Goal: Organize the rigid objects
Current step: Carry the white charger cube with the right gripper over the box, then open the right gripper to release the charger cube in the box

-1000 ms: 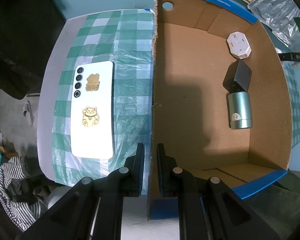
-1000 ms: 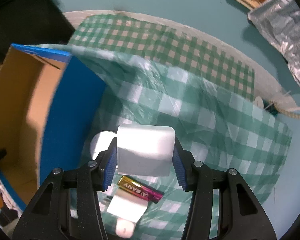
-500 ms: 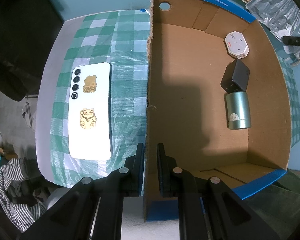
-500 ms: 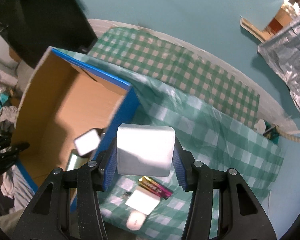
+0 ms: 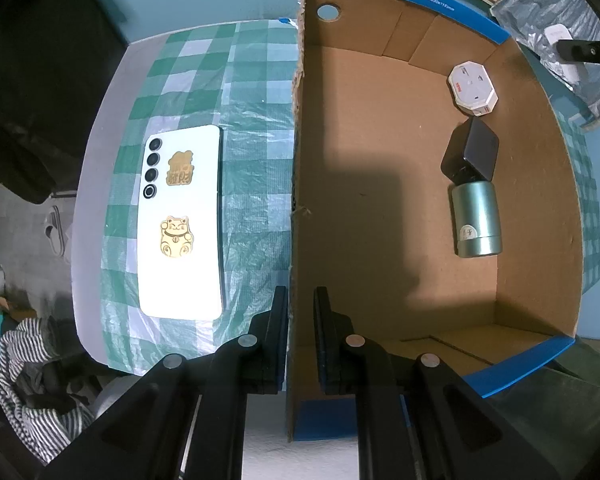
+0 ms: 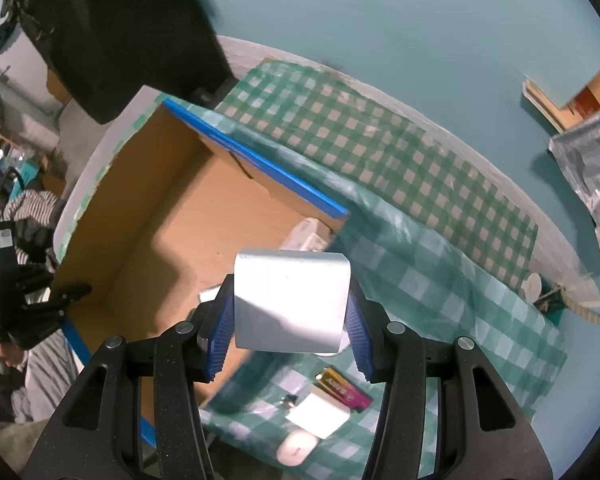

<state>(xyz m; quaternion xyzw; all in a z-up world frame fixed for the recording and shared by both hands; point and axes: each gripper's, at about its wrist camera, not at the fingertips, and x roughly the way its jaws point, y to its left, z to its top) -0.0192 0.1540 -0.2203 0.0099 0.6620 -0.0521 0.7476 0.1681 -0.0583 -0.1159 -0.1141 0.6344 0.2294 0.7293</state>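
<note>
My right gripper (image 6: 291,334) is shut on a white block (image 6: 292,304) and holds it in the air above the near corner of the open cardboard box (image 6: 172,216). My left gripper (image 5: 301,312) is shut on the box's left wall (image 5: 294,184). Inside the box lie a white octagonal box (image 5: 473,89), a black cube (image 5: 471,155) and a green metal cylinder (image 5: 476,220). A white phone (image 5: 180,220) with gold cat stickers lies on the checked cloth left of the box.
On the cloth below the right gripper lie a gold and pink battery (image 6: 344,390), a white card (image 6: 320,416) and a white oval piece (image 6: 296,447). A silver foil bag (image 6: 596,168) stands at the far right. Striped clothing (image 5: 28,380) lies past the table's left edge.
My right gripper has risen and swung left with the white block, from above the cloth to over the box's edge. The left gripper keeps its hold; the box has shifted slightly.
</note>
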